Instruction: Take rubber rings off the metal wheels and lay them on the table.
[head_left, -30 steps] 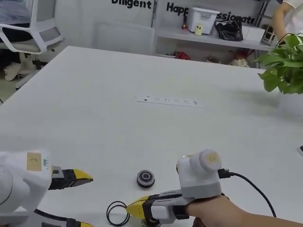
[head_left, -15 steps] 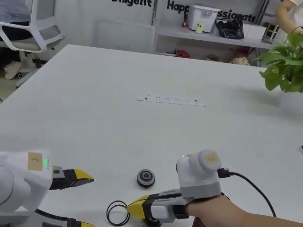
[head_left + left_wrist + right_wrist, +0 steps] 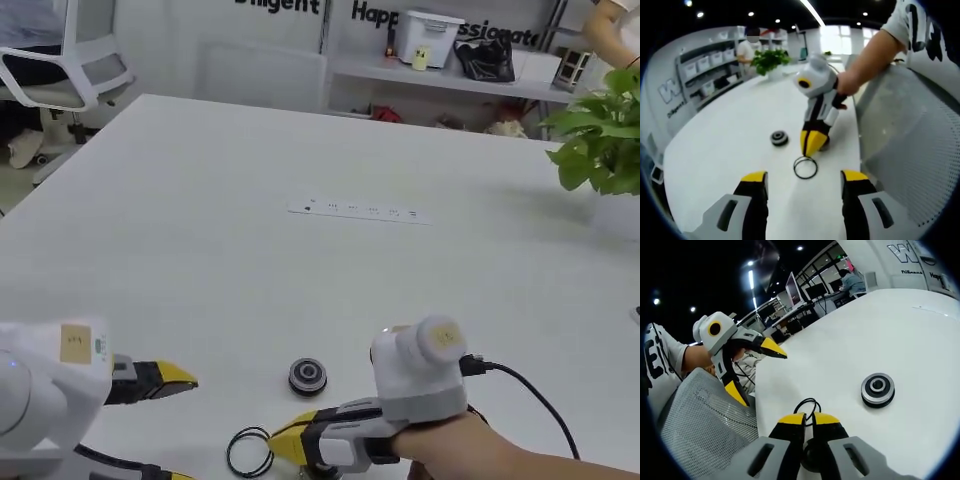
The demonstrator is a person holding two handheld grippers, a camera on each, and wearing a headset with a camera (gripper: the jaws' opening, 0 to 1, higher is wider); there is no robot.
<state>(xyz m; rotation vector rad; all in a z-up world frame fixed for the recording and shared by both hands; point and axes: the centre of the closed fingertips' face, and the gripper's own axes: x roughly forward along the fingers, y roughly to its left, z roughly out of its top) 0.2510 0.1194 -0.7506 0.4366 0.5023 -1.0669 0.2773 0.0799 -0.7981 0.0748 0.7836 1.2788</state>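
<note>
Nearest the table's front edge, the left gripper (image 3: 176, 428) held its yellow-tipped jaws wide apart. At its three o'clock in the head view, a thin black rubber ring (image 3: 249, 452) lay flat on the white table (image 3: 300, 150), just beside the right gripper (image 3: 282, 440). Its jaw tips were together; a dark round piece sat behind them, grip unclear. At the ring's one o'clock lay a small metal wheel wearing a dark rubber ring (image 3: 308, 376). Farther off lay a flat white power strip (image 3: 360, 212).
</note>
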